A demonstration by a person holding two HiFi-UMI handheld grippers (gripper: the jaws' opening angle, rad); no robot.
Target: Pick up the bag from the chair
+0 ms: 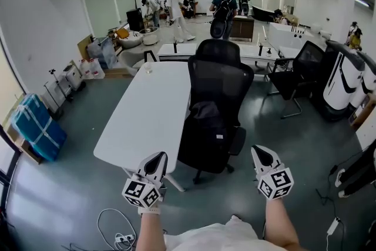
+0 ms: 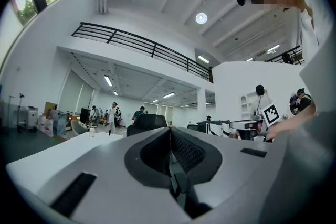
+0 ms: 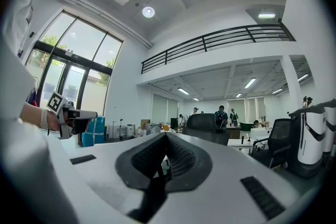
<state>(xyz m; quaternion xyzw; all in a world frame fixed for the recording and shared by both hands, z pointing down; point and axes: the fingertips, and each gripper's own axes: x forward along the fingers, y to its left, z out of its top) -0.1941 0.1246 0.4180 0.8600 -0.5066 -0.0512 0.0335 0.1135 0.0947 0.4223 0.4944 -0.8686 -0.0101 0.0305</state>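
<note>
You hold the left gripper (image 1: 156,158) and the right gripper (image 1: 261,151) low in front of you, side by side and well apart, both pointing forward at the black mesh chair (image 1: 218,76).

The bag (image 1: 204,123), black like the chair, sits on the seat and leans against the lower backrest. A small pale label shows on its right side. The chair stands just beside the right edge of the long white surface (image 1: 150,111).

Neither gripper touches the bag or the chair. In the head view the chair lies ahead of them and between the two.

In the left gripper view your fingers (image 2: 187,152) are pressed together with nothing between them. The right gripper view shows the same: its fingers (image 3: 181,156) meet along one seam and grip nothing.

A blue wrapped package (image 1: 35,126) rests on the floor by the left wall. A loose cable (image 1: 114,226) curls on the floor near your left arm. Several people (image 1: 176,6) stand at the far end of the room.
</note>
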